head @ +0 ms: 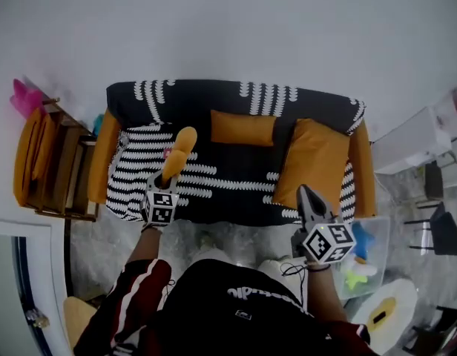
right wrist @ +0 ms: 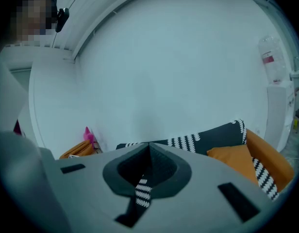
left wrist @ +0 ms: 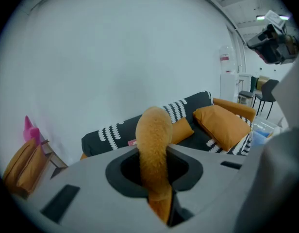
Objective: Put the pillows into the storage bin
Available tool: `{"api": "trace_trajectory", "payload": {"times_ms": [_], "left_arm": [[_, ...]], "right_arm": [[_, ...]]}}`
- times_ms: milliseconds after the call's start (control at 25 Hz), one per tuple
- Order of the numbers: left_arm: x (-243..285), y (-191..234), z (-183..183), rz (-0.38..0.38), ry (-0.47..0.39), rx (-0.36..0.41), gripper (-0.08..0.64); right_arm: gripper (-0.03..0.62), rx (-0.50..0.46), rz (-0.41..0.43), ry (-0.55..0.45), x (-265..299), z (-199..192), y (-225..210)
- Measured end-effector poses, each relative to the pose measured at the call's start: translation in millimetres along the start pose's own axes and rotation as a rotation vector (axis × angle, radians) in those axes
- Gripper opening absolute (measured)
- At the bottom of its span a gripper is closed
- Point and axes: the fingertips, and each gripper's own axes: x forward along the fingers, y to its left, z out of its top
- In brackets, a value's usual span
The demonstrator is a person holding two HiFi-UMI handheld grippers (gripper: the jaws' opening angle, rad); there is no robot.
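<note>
Pillows of orange cloth are spread over a black-and-white patterned sofa (head: 236, 95) against the far wall. The left gripper (head: 171, 178) has its jaws pinching one of them, the held pillow (head: 180, 150), which stands up edge-on from the jaws above the left half of the seat. In the left gripper view this pillow (left wrist: 153, 135) rises out of the gap between the jaws. The right gripper (head: 304, 197) hangs over the near edge of the seat at the right. Its jaws are pressed together on nothing, and only a sliver of striped cover shows through the slot behind the tips. A small pillow (head: 243, 128) leans on the backrest in the middle, and a large pillow (head: 314, 162) lies tilted just beside the right armrest. A clear bin (head: 378, 232) stands on the floor, right of the sofa's near corner.
</note>
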Motion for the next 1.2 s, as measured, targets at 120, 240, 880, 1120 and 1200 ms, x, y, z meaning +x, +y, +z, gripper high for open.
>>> {"api": "trace_trajectory", "payload": {"times_ms": [120, 240, 880, 1120, 1200], "left_arm": [[-14.1, -45.0, 31.0, -0.047, -0.028, 0.009, 0.063], [-21.5, -92.0, 72.2, -0.097, -0.085, 0.051, 0.063], [-4.6, -376.3, 245.0, -0.477, -0.308, 0.268, 0.063], [-11.5, -508.6, 278.4, -0.677, -0.355, 0.402, 0.063], [-21.8, -548.9, 285.6, -0.750, -0.367, 0.451, 0.063]], "right_arm": [[0.003, -0.008, -0.018, -0.026, -35.5, 10.3, -29.1], [0.003, -0.005, -0.062, -0.058, -70.6, 14.9, -63.2], [0.003, 0.088, -0.455, -0.297, -296.5, 24.1, -224.3], [0.003, 0.159, -0.674, -0.389, -396.2, 12.6, -269.0], [0.003, 0.198, -0.748, -0.426, -427.2, 2.2, -277.1]]}}
